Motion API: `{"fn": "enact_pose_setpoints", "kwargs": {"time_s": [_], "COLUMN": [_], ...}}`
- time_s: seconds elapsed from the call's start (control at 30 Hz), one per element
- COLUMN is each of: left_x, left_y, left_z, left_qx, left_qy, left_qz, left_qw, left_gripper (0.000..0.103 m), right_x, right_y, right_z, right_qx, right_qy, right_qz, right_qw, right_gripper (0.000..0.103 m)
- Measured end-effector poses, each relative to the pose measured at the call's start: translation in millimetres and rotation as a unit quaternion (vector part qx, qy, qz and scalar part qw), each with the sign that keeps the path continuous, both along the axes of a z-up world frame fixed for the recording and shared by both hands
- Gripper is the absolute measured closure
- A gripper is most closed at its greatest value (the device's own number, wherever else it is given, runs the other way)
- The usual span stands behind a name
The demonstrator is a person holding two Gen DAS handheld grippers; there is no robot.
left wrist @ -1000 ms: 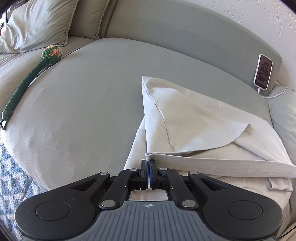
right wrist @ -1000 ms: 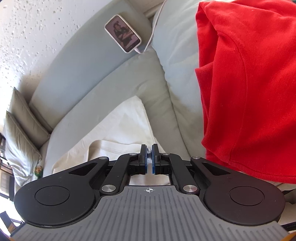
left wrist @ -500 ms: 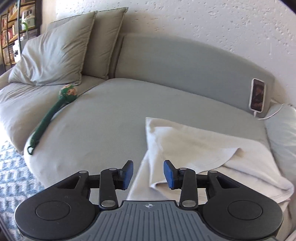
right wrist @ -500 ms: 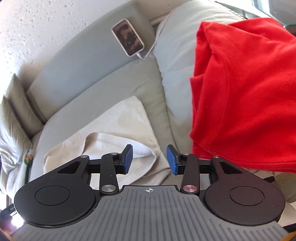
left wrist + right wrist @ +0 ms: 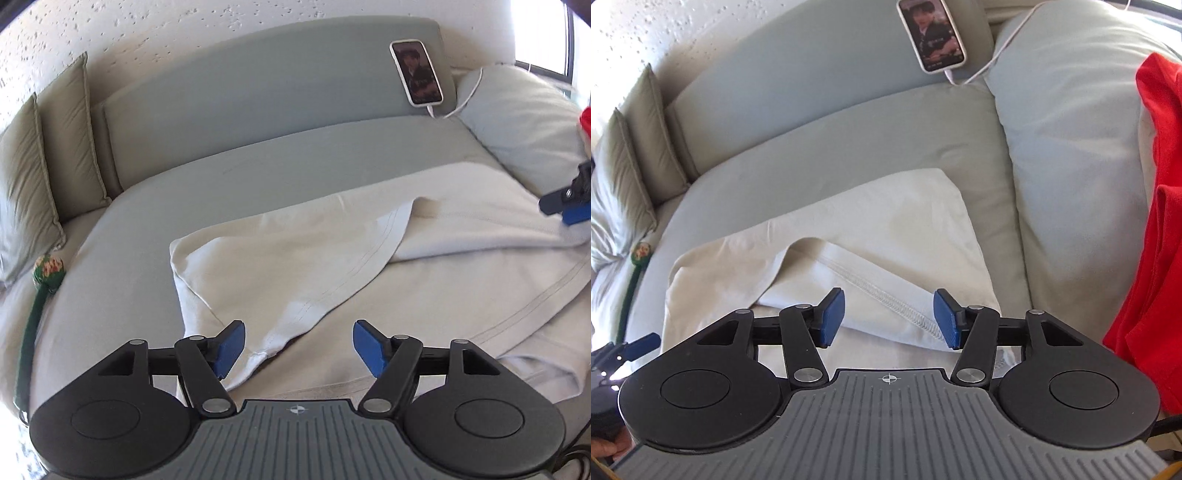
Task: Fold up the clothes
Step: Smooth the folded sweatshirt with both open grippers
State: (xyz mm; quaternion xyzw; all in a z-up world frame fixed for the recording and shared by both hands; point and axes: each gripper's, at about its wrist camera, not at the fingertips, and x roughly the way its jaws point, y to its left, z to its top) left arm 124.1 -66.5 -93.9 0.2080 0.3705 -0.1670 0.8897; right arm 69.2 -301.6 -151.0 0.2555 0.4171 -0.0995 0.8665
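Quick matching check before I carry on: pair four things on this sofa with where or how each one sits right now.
1 phone
2 cream garment
3 red garment
4 left claw

a draped over the right cushion
b open, nothing gripped
c propped on the backrest, cable plugged in
d spread on the seat, partly folded

Pairs: 1-c, 2-d, 3-a, 4-b

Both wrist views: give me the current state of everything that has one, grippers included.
Left gripper: open, jaws just been opening, nothing gripped.
Right gripper: open, jaws just been opening, nothing gripped.
Cream garment: lying on the couch, partly folded, one flap laid over.
Red garment: unfolded, draped at the right.
Phone: screen lit, cable plugged in, propped against the backrest.
Green toy: lying on the couch.
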Motion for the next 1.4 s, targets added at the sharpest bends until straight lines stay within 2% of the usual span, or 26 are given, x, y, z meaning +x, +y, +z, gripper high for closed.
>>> {"fn": "enact_pose_setpoints", "kwargs": {"time_s": [0.1,0.2,0.27,0.3,0.37,0.4,0.5,0.57,0.63,0.7,0.8,1.0,1.07,1.17,1.2,1.3,1.37,1.4], "left_x": [7,13,16,19,24,26,25,22,20,20,18,3,-2,-10,-14,-25,-31,-31], "left_y": [1,-5,-8,-10,-9,-2,23,49,77,108,143,159,155,148,145,136,126,119], "left_z": [-11,-22,-25,-24,-22,-16,5,18,26,25,14,6,11,20,25,40,51,54], "left_qx": [0.029,0.077,0.099,0.109,0.118,0.094,0.006,-0.074,-0.151,-0.214,-0.266,-0.287,-0.274,-0.249,-0.24,-0.228,-0.225,-0.225], "left_qy": [-0.003,-0.011,-0.027,-0.032,-0.038,-0.038,-0.044,-0.035,-0.016,0.015,0.047,0.091,0.093,0.079,0.064,0.016,-0.023,-0.032], "left_qz": [0.002,-0.002,0.0,0.009,0.038,0.057,0.111,0.148,0.192,0.249,0.319,0.339,0.325,0.309,0.304,0.29,0.273,0.248], "left_qw": [0.9996,0.997,0.9947,0.9935,0.9915,0.9932,0.9928,0.9855,0.9696,0.9444,0.9087,0.8914,0.9002,0.9142,0.9196,0.9292,0.9349,0.9416], "left_gripper": [0.04,0.045,0.045,0.049,0.083,0.098,0.099,0.099,0.099,0.099,0.099,0.099,0.097,0.074,0.061,0.058,0.061,0.064], "right_x": [-3,-4,-4,-4,-5,-5,-7,-8,-6,-1,7,9,5,-5,-10,-26,-34,-36], "right_y": [-9,-13,-14,-15,-16,-16,-21,-24,-26,-26,-22,-10,-6,-6,-7,-5,-1,3], "right_z": [-7,-14,-18,-19,-20,-20,-16,-12,-9,-7,-6,-15,-17,-22,-22,-15,-4,1], "right_qx": [0.026,0.043,0.05,0.052,0.056,0.058,0.058,0.063,0.069,0.075,0.084,0.082,0.063,0.041,0.038,0.027,0.012,-0.002], "right_qy": [-0.002,-0.003,-0.003,-0.004,-0.006,-0.007,-0.021,-0.035,-0.045,-0.051,-0.047,0.004,0.031,0.061,0.064,0.057,0.036,0.027], "right_qz": [-0.007,-0.012,-0.013,-0.014,-0.017,-0.017,-0.023,-0.025,-0.027,-0.028,-0.025,-0.01,0.0,0.004,0.005,0.006,0.014,0.019], "right_qw": [1.0,0.999,0.999,0.999,0.998,0.998,0.998,0.997,0.996,0.995,0.995,0.997,0.998,0.997,0.997,0.998,0.999,0.999], "right_gripper": [0.047,0.046,0.046,0.046,0.046,0.046,0.046,0.046,0.046,0.046,0.046,0.046,0.046,0.046,0.046,0.046,0.051,0.054]}}
